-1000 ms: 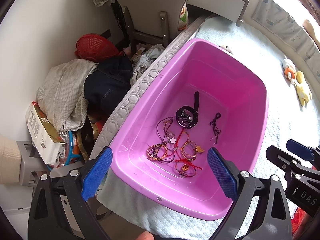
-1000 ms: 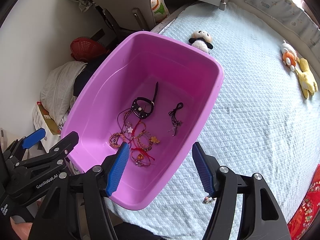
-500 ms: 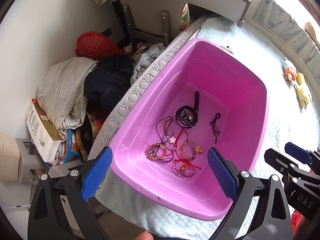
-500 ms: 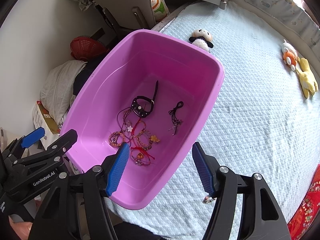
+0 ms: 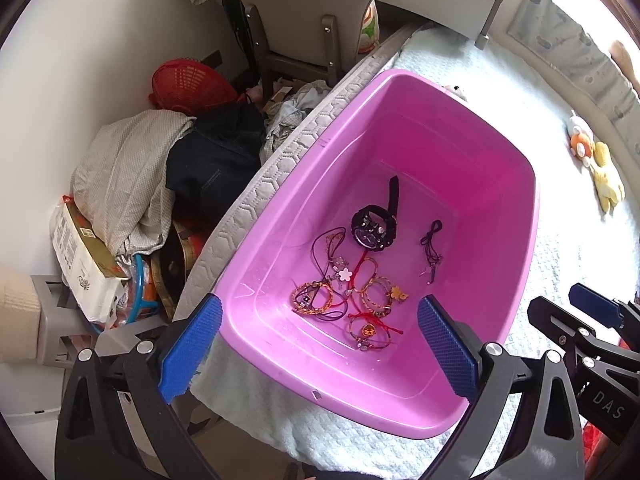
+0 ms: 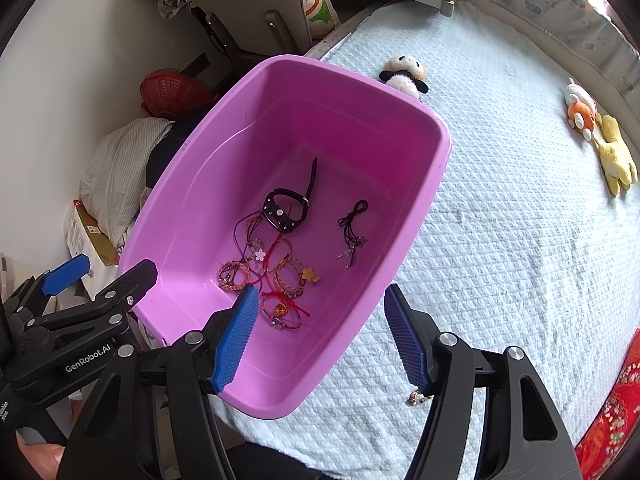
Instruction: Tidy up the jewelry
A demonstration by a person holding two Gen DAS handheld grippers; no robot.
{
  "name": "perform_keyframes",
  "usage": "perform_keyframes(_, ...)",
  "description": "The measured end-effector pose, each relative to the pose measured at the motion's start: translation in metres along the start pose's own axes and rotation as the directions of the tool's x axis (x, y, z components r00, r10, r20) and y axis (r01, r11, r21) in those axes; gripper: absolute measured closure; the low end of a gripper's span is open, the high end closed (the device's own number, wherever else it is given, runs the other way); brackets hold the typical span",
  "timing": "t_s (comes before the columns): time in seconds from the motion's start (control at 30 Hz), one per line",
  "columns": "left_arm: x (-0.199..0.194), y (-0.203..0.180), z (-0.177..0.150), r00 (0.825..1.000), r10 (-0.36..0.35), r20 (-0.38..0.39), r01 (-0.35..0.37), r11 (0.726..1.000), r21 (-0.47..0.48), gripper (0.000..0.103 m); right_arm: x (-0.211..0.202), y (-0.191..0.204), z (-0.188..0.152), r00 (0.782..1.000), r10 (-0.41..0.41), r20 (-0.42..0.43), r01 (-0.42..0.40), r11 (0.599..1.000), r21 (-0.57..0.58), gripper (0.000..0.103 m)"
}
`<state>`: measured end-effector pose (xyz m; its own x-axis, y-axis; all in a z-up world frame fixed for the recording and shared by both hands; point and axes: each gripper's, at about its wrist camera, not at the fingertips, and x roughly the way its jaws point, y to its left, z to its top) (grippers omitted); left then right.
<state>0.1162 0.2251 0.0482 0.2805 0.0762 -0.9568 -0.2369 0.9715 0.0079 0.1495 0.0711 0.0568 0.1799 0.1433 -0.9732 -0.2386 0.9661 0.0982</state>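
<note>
A pink plastic tub point(image 5: 516, 288) point(image 6: 424, 184) stands on the bed. In it lie a black watch point(image 5: 374, 228) point(image 6: 285, 211), a dark cord necklace point(image 5: 431, 248) point(image 6: 352, 232) and a heap of red, orange and beaded bracelets point(image 5: 352, 300) point(image 6: 272, 276). My left gripper point(image 5: 320, 348) is open and empty, held above the tub's near rim. My right gripper point(image 6: 320, 336) is open and empty above the tub's near right rim. A small beaded piece point(image 6: 416, 398) lies on the bedspread by the right finger.
The bed has a pale blue quilted bedspread point(image 6: 520, 220) with a panda toy point(image 6: 402, 74) and an orange and a yellow plush point(image 6: 600, 136). Left of the bed are piled clothes point(image 5: 160, 172), a red basket point(image 5: 188, 84), a chair point(image 5: 304, 12) and boxes.
Both grippers stay open and shift only slightly; the view of the tub has hardly moved. The jewelry lies as before.
</note>
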Motion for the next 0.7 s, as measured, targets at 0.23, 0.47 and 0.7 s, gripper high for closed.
perform_keyframes(0.23,0.0025,0.0003,-0.0023,1.0,-0.019,-0.007,0.019,1.0,0.013,0.006,0.0006,0.0009,-0.0006,1.0,0.0,-0.002,0.0,1.0,0.0,0.041)
perform_keyframes(0.47,0.0033,-0.0037,-0.0018,0.999,-0.03,-0.021,0.03,0.999,0.023,0.006,0.001,0.0006,-0.0011,1.0,0.001,-0.005,-0.001,1.0,-0.001,0.041)
perform_keyframes(0.7,0.0046,0.0012,-0.0016,0.999,-0.028,-0.025,0.028,1.0,-0.008,0.006,0.0005,-0.0009,-0.0033,1.0,0.0,-0.009,0.0,1.0,0.004,0.041)
